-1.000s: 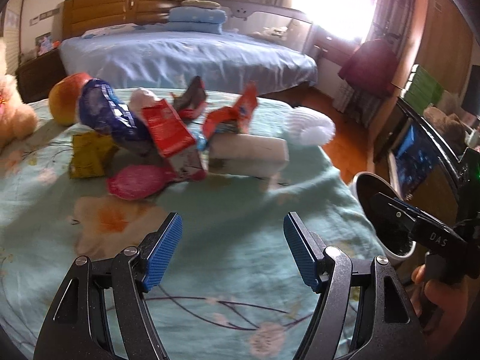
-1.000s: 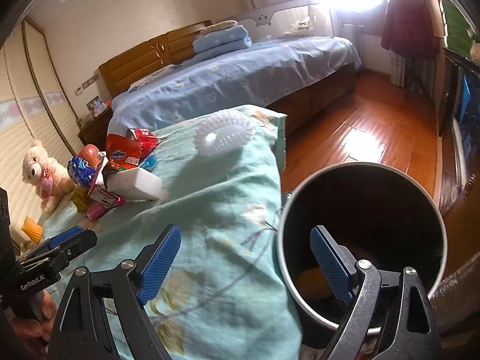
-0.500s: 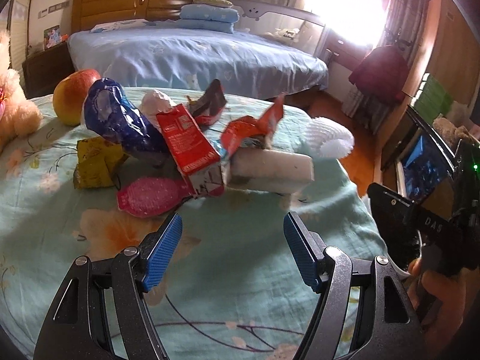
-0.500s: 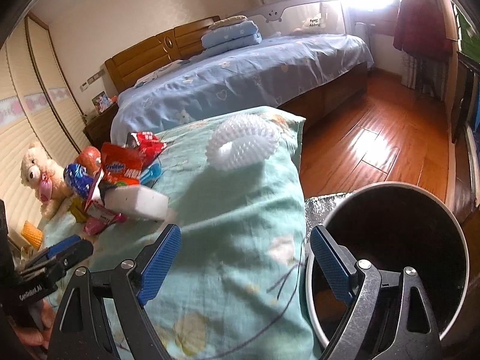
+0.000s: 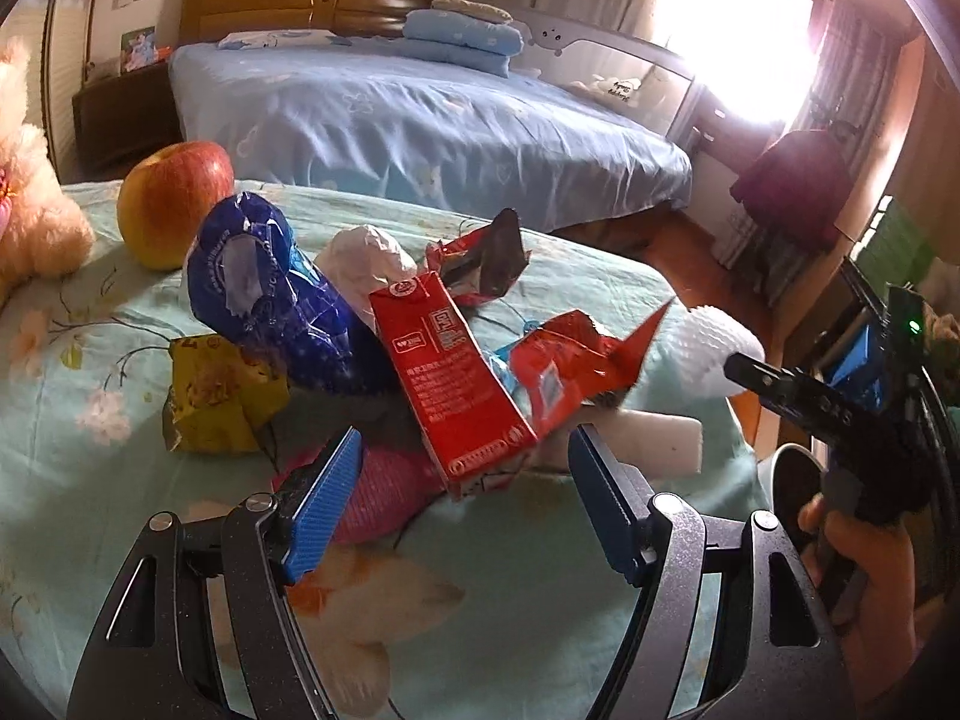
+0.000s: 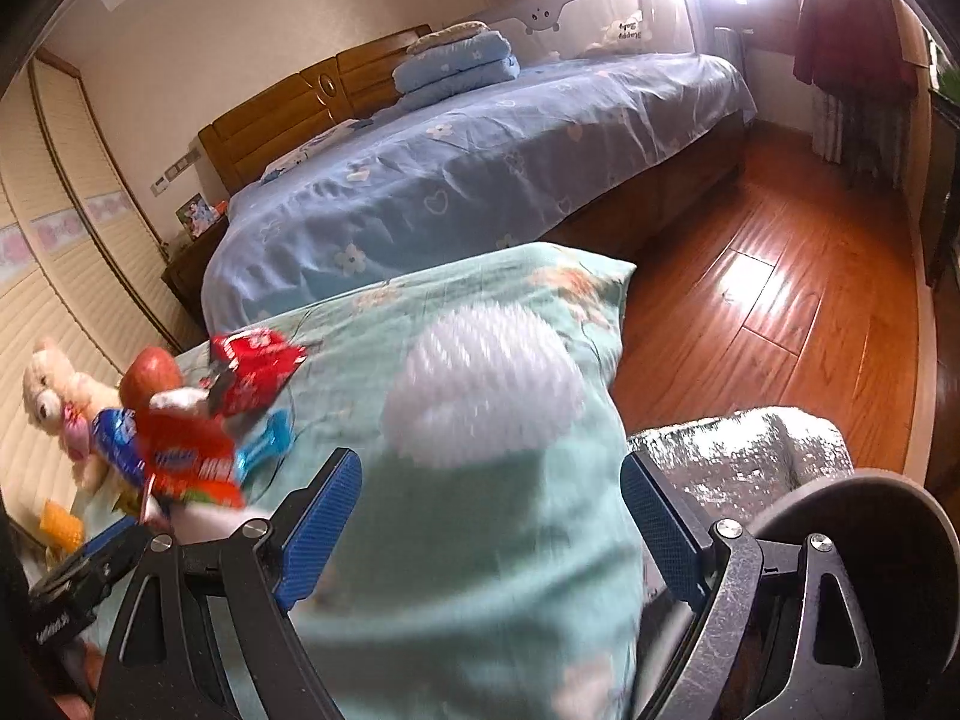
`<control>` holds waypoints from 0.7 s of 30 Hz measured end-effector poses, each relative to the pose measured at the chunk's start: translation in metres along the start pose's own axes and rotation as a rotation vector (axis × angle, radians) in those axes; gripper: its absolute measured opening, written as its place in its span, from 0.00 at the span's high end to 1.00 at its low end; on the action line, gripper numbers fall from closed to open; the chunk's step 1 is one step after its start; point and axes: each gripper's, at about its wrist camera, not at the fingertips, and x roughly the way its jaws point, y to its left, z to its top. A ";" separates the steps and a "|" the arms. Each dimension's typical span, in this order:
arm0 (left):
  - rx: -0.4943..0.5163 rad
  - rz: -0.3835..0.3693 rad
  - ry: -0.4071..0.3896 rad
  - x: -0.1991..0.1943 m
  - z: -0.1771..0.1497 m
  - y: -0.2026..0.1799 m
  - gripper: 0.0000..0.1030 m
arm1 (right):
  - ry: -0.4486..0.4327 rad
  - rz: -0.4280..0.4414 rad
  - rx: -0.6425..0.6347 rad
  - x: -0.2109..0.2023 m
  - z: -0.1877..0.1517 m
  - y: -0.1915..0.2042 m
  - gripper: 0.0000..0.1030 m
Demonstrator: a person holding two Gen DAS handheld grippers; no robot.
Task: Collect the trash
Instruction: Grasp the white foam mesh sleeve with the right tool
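1. A home bedroom.
2. A large bed with blue floral bedding and a wooden headboard fills the room.
3. Folded quilts, a plush bear, wooden flooring and a curtained, sunlit window confirm it.

Red carton, blue wrapper, yellow packet, floral mint-green cloth

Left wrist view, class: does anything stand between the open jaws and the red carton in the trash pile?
Nothing visible does. The left gripper is open just short of the red carton, whose lower end faces the gap; a pink wrapper lies beside it.
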 end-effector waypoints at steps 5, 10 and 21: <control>0.008 0.000 0.005 0.008 -0.002 -0.001 0.30 | 0.020 -0.008 0.019 0.025 0.012 -0.003 0.14; -0.009 -0.013 0.023 0.015 -0.001 0.004 0.57 | 0.026 -0.009 -0.006 0.031 0.011 0.002 0.55; 0.008 -0.020 -0.001 -0.007 -0.011 0.009 0.69 | -0.006 0.065 -0.021 0.002 -0.004 0.020 0.75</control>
